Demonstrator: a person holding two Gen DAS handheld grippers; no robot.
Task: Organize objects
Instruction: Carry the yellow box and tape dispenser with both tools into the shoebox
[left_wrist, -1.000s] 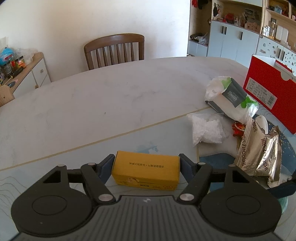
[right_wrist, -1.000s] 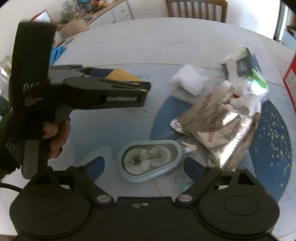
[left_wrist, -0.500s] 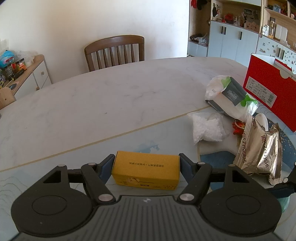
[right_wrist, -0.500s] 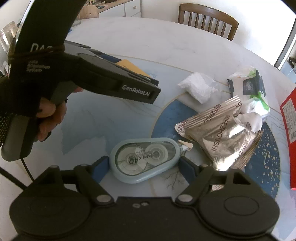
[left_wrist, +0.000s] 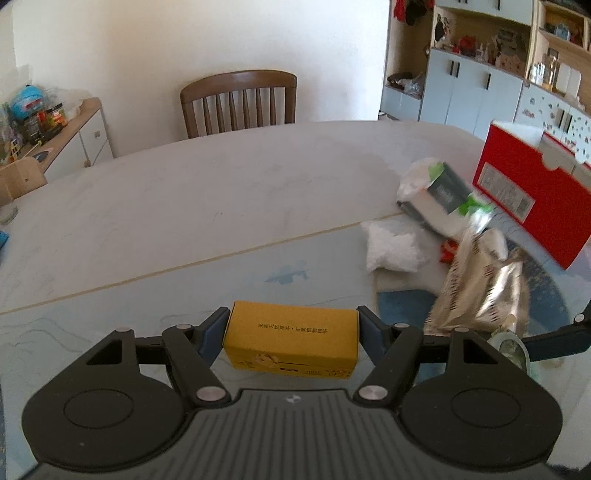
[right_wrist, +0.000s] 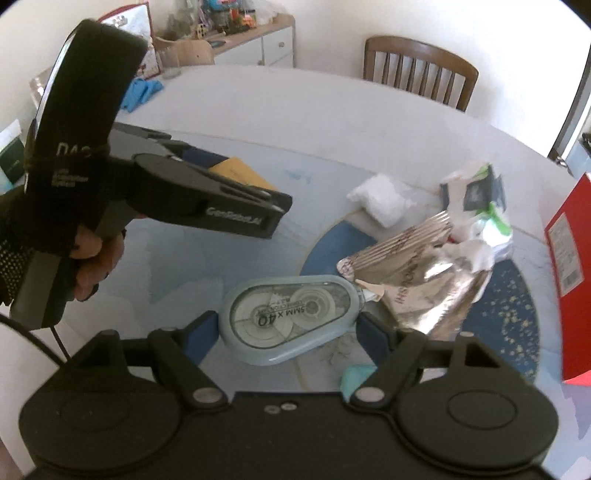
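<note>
At lower centre of each view, the left gripper (left_wrist: 291, 328) is pinching the yellow box (left_wrist: 291, 338) while the right gripper (right_wrist: 286, 326), fingers just closing, is clamping the correction tape (right_wrist: 290, 319), both probably needing carrying to the red box (left_wrist: 532, 192).

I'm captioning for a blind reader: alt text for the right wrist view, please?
The right gripper clamps a pale blue correction tape dispenser above a table. The left gripper holds a yellow box alongside.

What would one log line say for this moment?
left gripper: shut on yellow box | right gripper: just closed on tape dispenser | red box: untouched
</note>
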